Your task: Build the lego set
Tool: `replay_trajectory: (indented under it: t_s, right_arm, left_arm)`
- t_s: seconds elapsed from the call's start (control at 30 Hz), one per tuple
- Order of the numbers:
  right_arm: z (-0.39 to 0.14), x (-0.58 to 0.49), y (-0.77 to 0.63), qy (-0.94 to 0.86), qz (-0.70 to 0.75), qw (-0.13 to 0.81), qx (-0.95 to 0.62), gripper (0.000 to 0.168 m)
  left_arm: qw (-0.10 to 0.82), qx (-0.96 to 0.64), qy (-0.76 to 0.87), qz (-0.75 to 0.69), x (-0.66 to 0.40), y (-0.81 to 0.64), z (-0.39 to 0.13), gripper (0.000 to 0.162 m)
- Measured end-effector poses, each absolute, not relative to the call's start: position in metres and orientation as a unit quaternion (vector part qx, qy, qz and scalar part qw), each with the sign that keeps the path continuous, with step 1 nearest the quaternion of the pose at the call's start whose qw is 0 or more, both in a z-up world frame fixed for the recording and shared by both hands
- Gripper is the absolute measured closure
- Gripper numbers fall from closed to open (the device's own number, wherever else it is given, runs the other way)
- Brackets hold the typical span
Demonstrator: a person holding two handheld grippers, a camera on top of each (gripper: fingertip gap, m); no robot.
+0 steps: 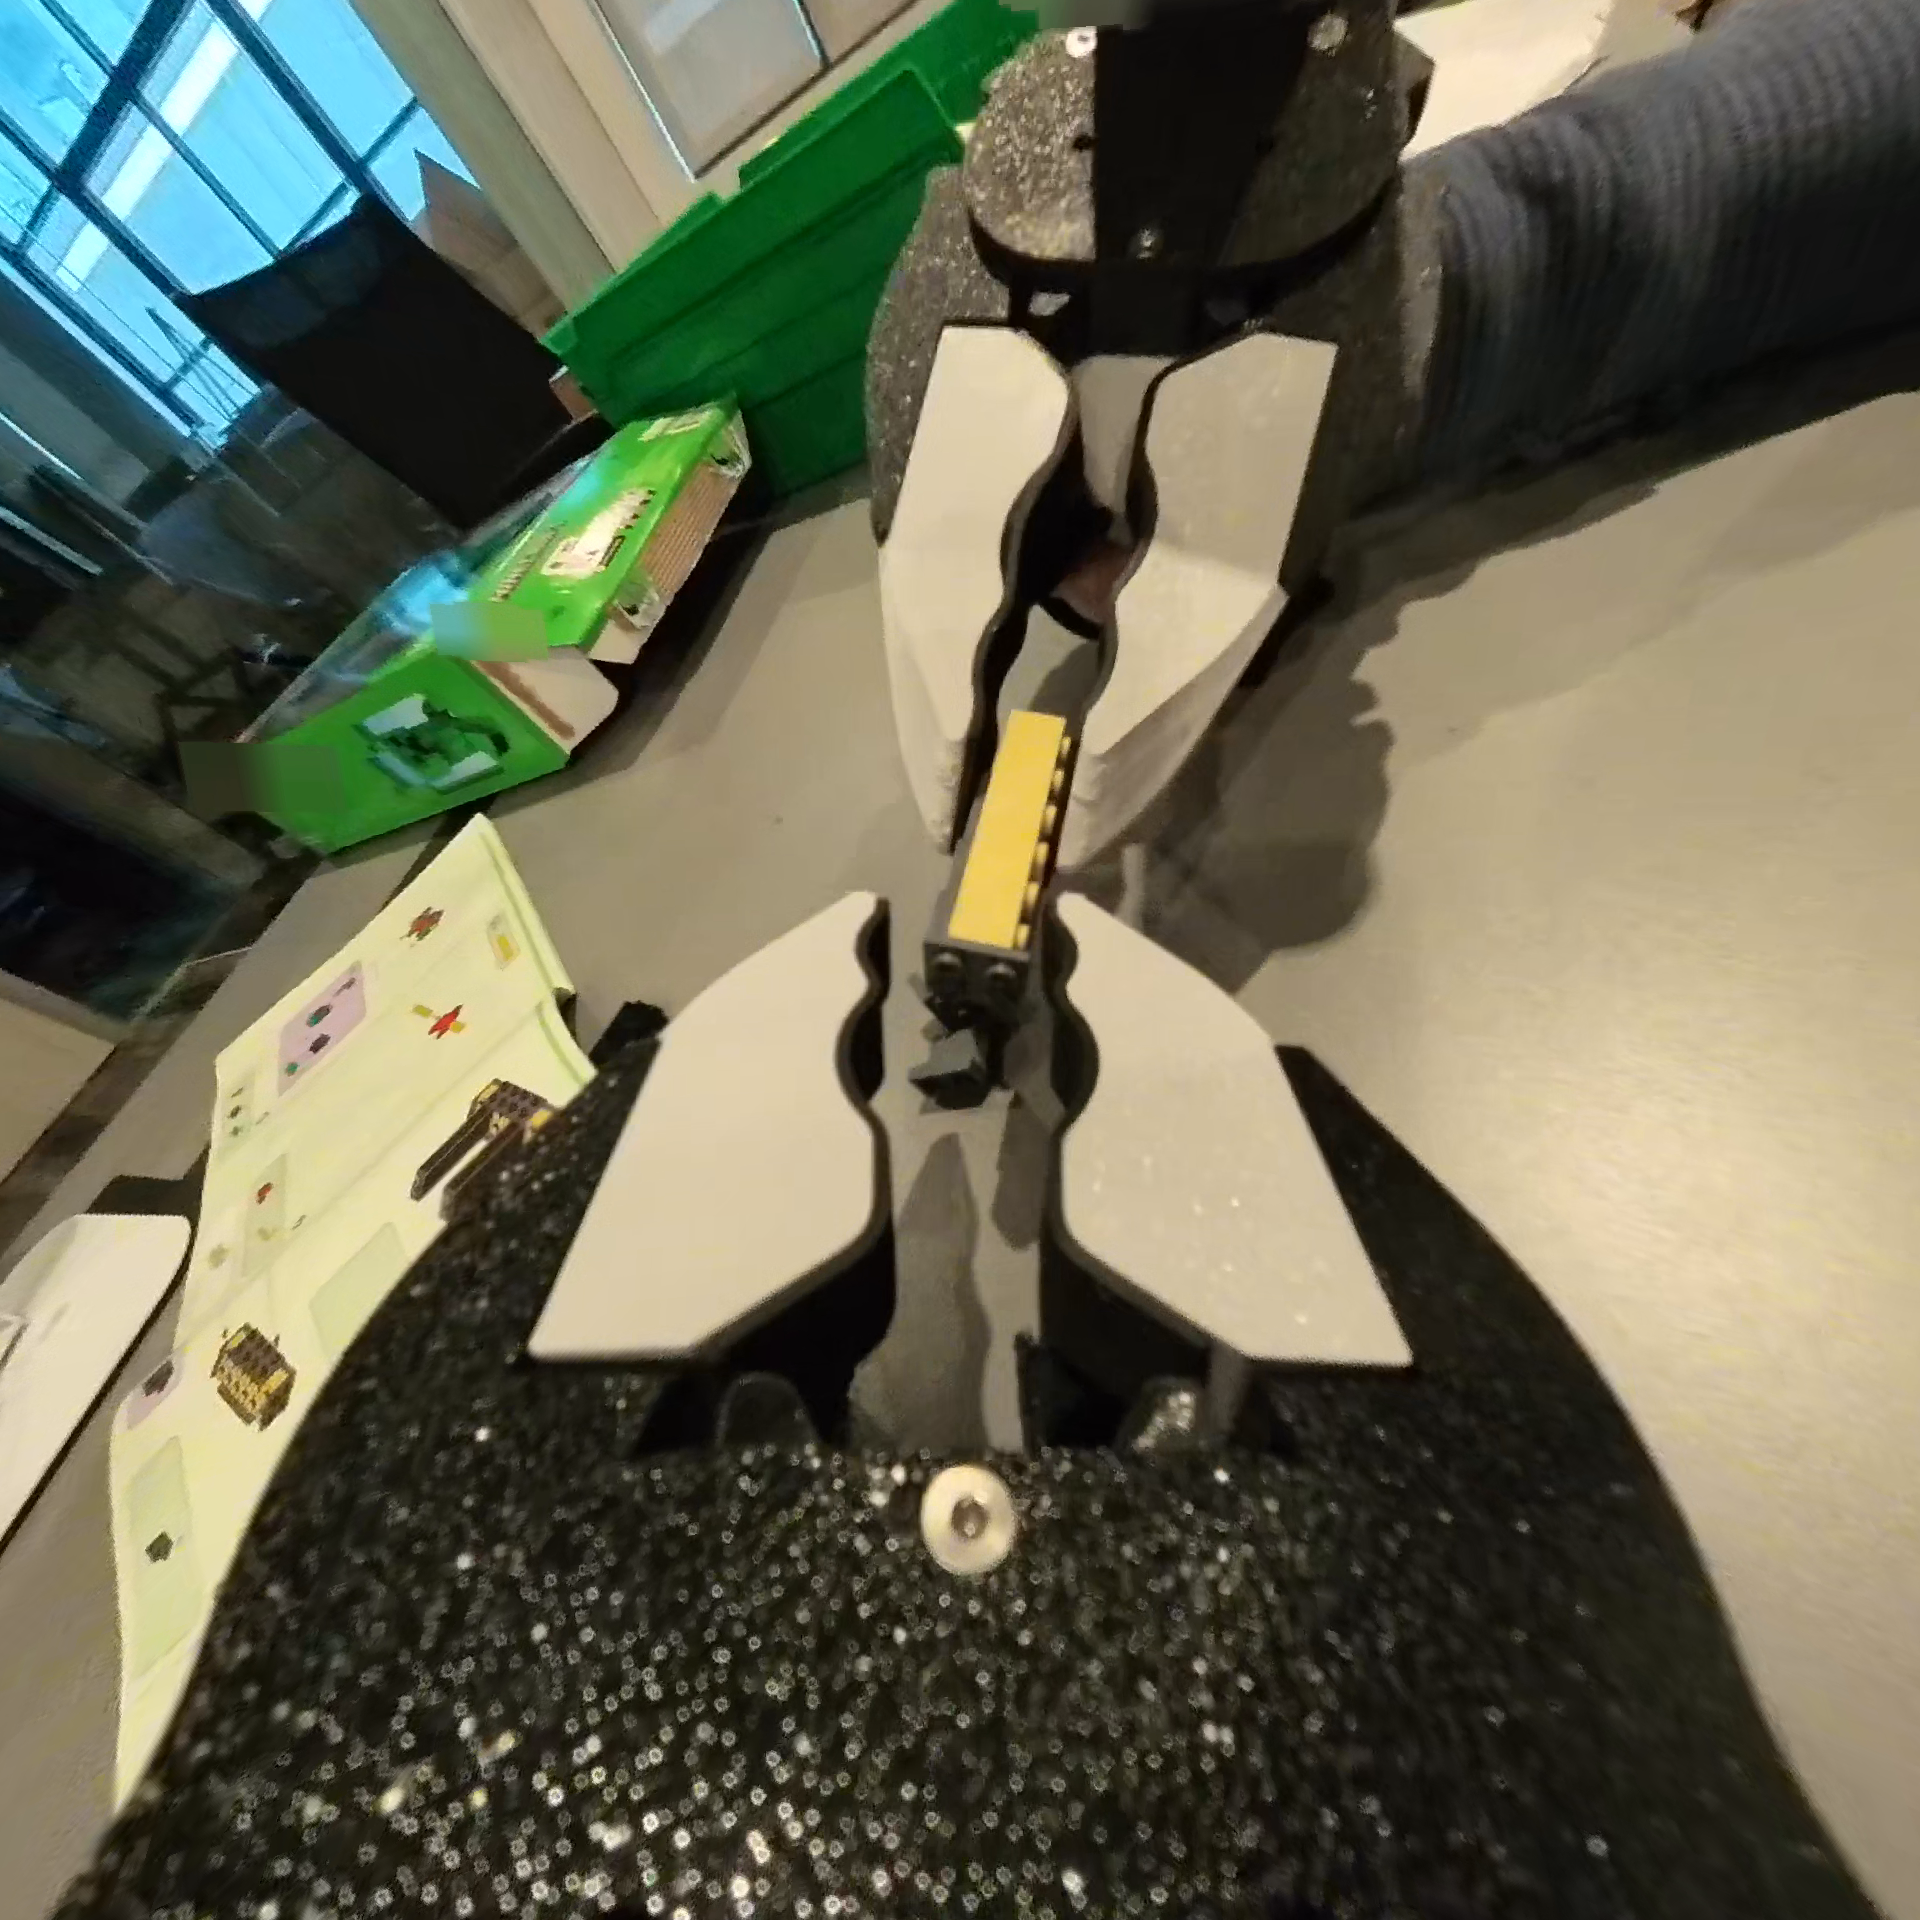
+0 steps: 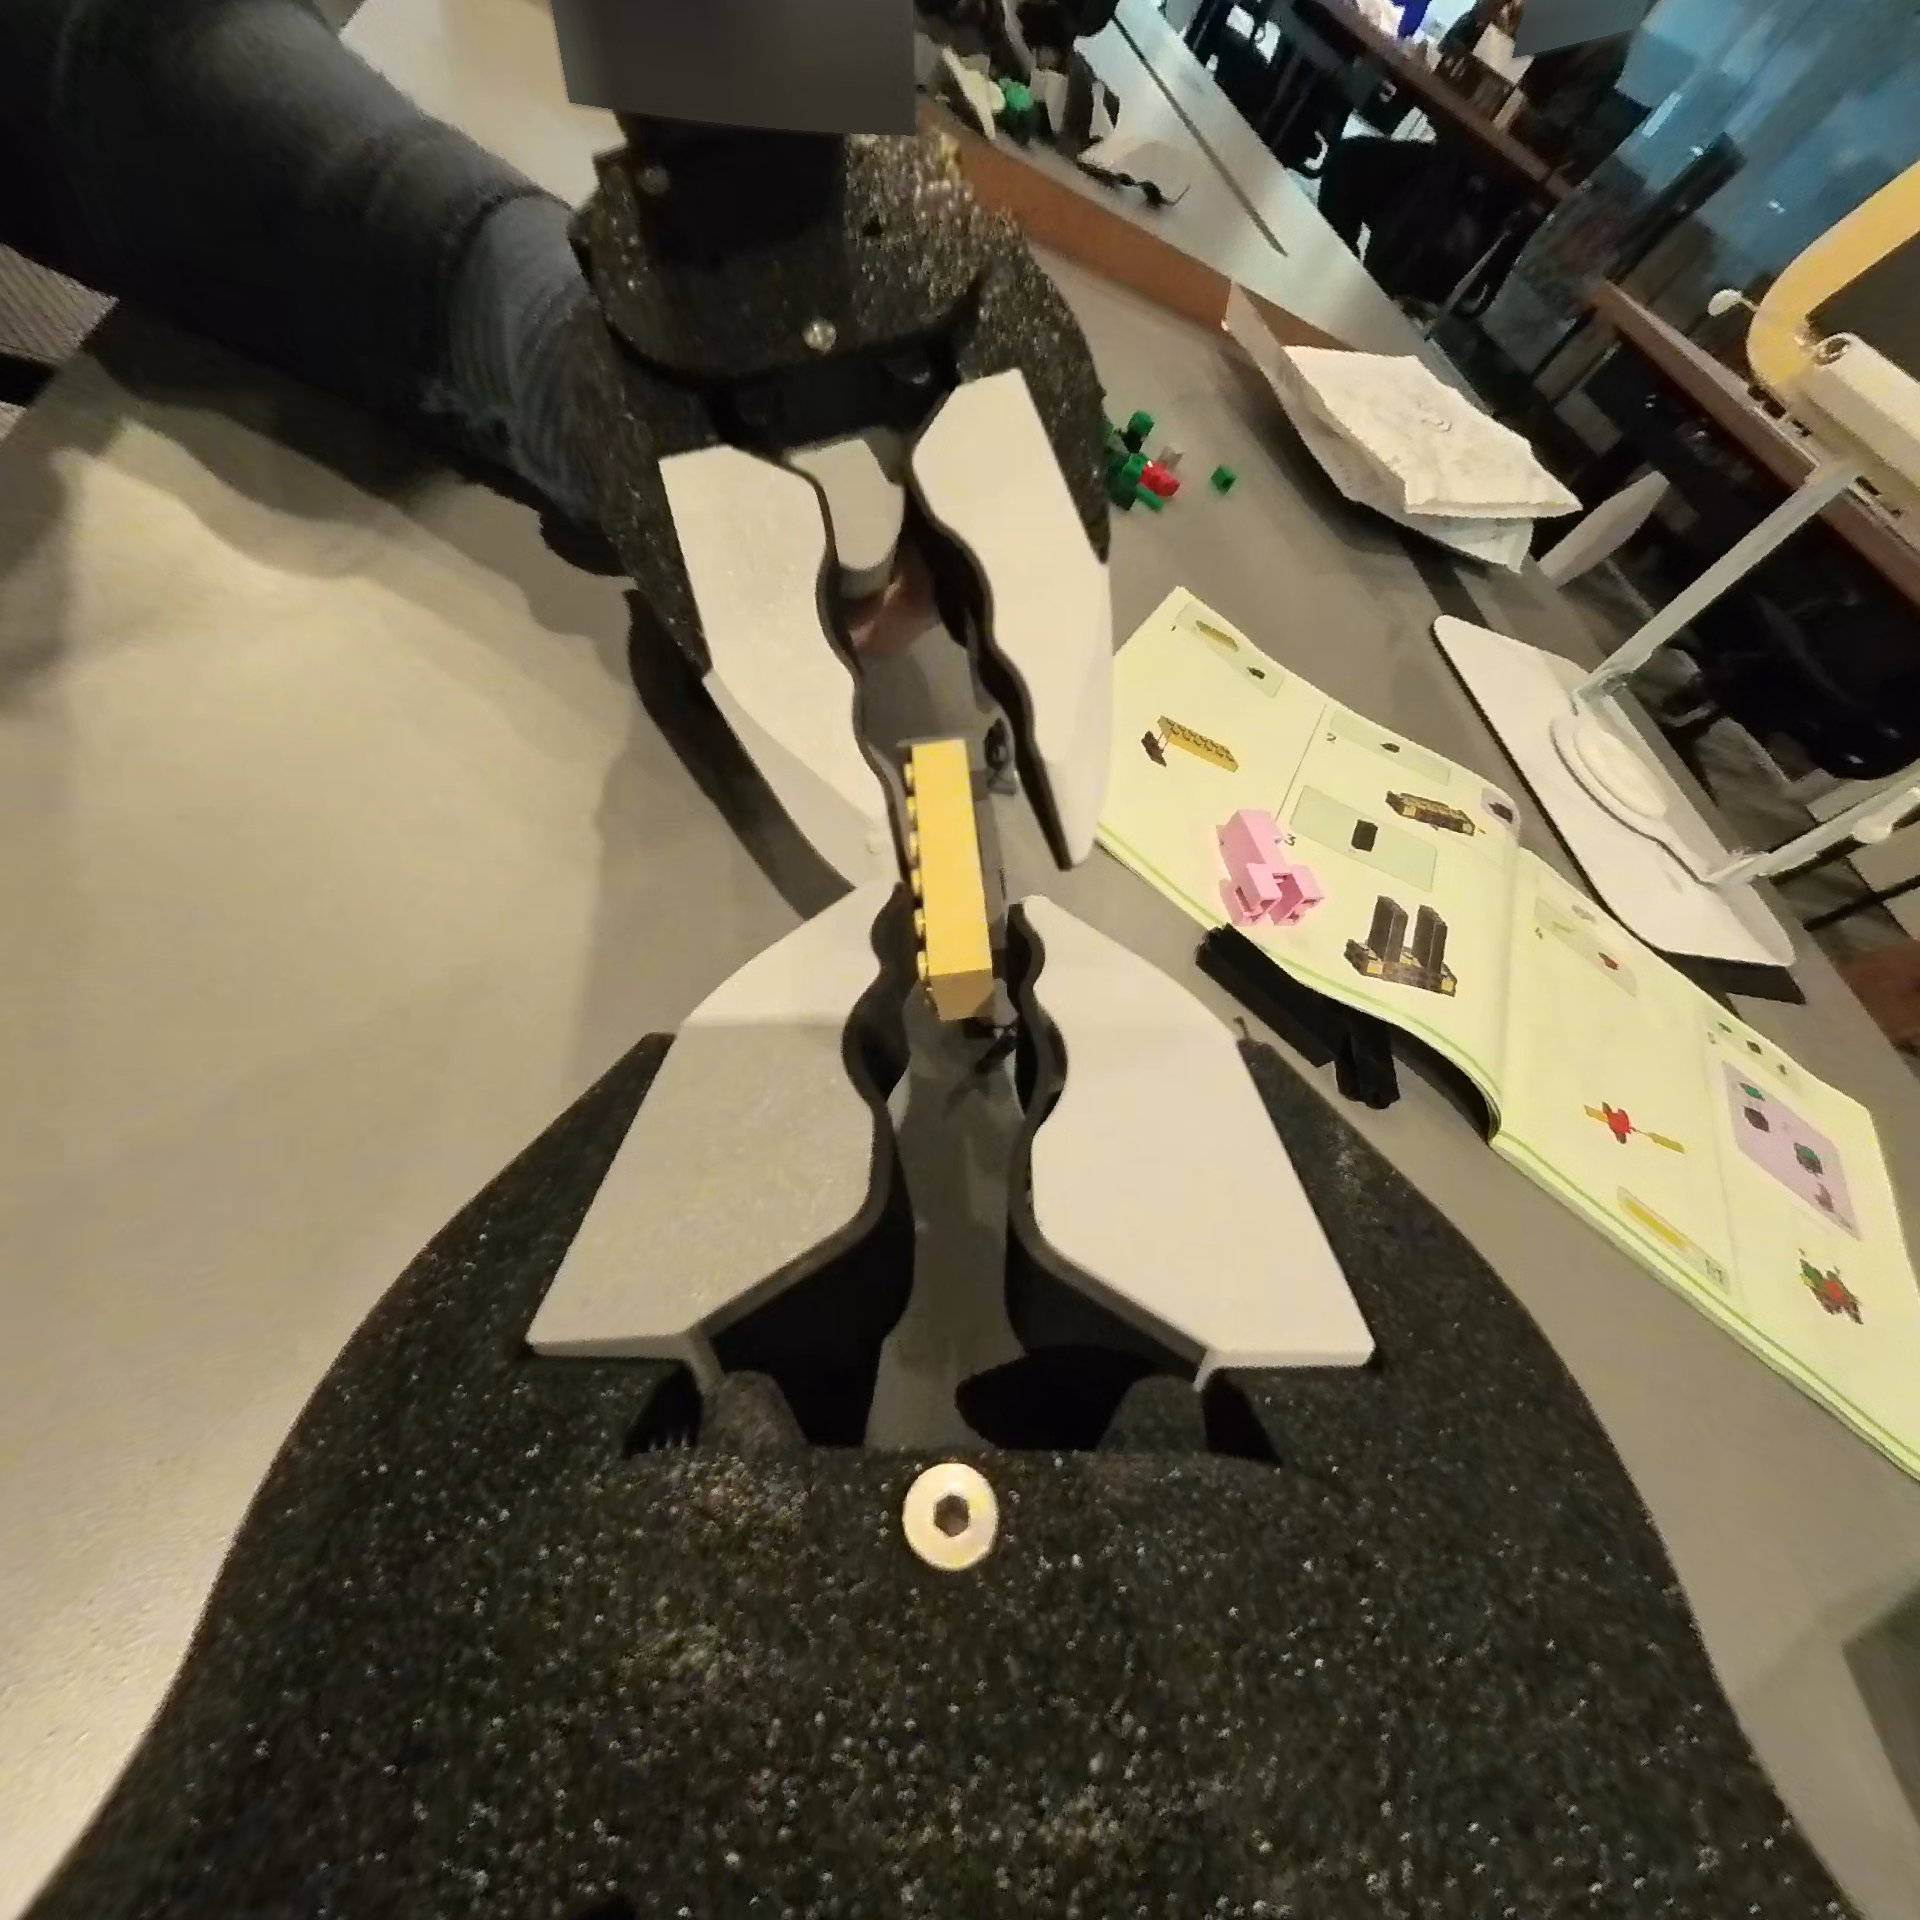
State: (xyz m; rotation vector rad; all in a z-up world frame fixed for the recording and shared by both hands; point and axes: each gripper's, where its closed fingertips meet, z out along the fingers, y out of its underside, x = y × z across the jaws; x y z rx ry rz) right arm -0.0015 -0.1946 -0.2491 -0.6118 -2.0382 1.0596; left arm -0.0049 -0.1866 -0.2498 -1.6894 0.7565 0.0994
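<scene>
A long yellow brick [image 1: 1013, 831] with a dark grey piece [image 1: 977, 977] attached is held above the grey table [image 1: 1558, 1039] between my two grippers, which face each other. My left gripper [image 1: 971, 914] is shut on the dark grey end. My right gripper [image 2: 951, 914] is shut on the yellow brick [image 2: 945, 894] at its other end. The right gripper [image 1: 1023, 831] shows at the top of the left wrist view, and the left gripper [image 2: 971, 842] at the top of the right wrist view.
An open instruction booklet [image 2: 1455, 935] lies beside the grippers, with a pink lego pig [image 2: 1262, 868] on it and a black lego piece [image 2: 1288, 997] at its edge. Green box [image 1: 468, 707], green bins [image 1: 779, 291], loose green and red bricks [image 2: 1143, 468], paper bag [image 2: 1403, 436], white lamp base [image 2: 1621, 810]. My left and right fingertips are right by each other.
</scene>
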Motion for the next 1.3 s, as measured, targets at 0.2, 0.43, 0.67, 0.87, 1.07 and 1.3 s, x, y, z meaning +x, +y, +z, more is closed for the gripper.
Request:
replay_trajectory:
  t_s: [0.2,0.43,0.67,0.87,1.07,1.3]
  right_arm:
    - [-0.248,-0.001,-0.194,-0.796,0.408,0.386,-0.226,0.152]
    - [-0.247,0.002,-0.197,-0.802,0.396,0.399,-0.199,0.153]
    - [-0.247,0.002,-0.197,-0.801,0.400,0.399,-0.199,0.153]
    - [-0.240,0.002,-0.199,-0.793,0.404,0.414,-0.191,0.153]
    - [-0.240,0.002,-0.200,-0.792,0.404,0.420,-0.184,0.152]
    - [-0.234,0.000,-0.200,-0.791,0.331,0.499,-0.125,0.152]
  left_arm:
    - [0.602,-0.720,0.339,0.056,-0.003,-0.187,-0.250,0.141]
    - [0.602,-0.708,0.363,0.067,0.000,-0.189,-0.251,0.145]
    - [0.605,-0.708,0.359,0.059,0.000,-0.190,-0.250,0.145]
    - [0.624,-0.683,0.370,0.083,0.000,-0.192,-0.242,0.145]
    - [0.630,-0.669,0.384,0.095,0.001,-0.193,-0.240,0.145]
    - [0.639,-0.653,0.386,0.125,0.000,-0.193,-0.235,0.143]
